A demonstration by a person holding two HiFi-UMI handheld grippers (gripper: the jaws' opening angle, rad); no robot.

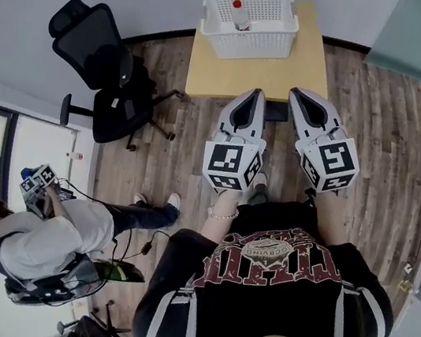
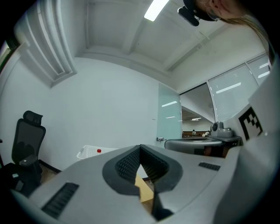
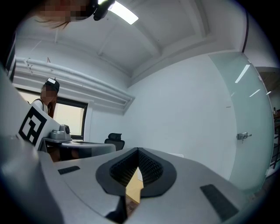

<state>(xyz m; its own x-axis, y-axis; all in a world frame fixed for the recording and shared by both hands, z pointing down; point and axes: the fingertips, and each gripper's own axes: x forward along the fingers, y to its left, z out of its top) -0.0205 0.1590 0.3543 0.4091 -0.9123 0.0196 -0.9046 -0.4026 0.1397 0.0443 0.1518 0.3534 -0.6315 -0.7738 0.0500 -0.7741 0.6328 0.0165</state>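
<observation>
Ahead of the left tool [image 1: 249,98] and right tool [image 1: 306,100], both pressed together on nothing, a white basket [image 1: 251,46] sits at the far end of the worktop [image 1: 249,78], holding a red-capped bottle [image 1: 240,17]. The bottle looks light, stiff and slick; its neck seems the surest hold.

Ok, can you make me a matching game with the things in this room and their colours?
Things:
1. basket
2. bottle cap
3. office chair
4. table

Colours:
A. black
B. red
C. white
D. light wood

Pairs: 1-C, 2-B, 3-A, 4-D
</observation>
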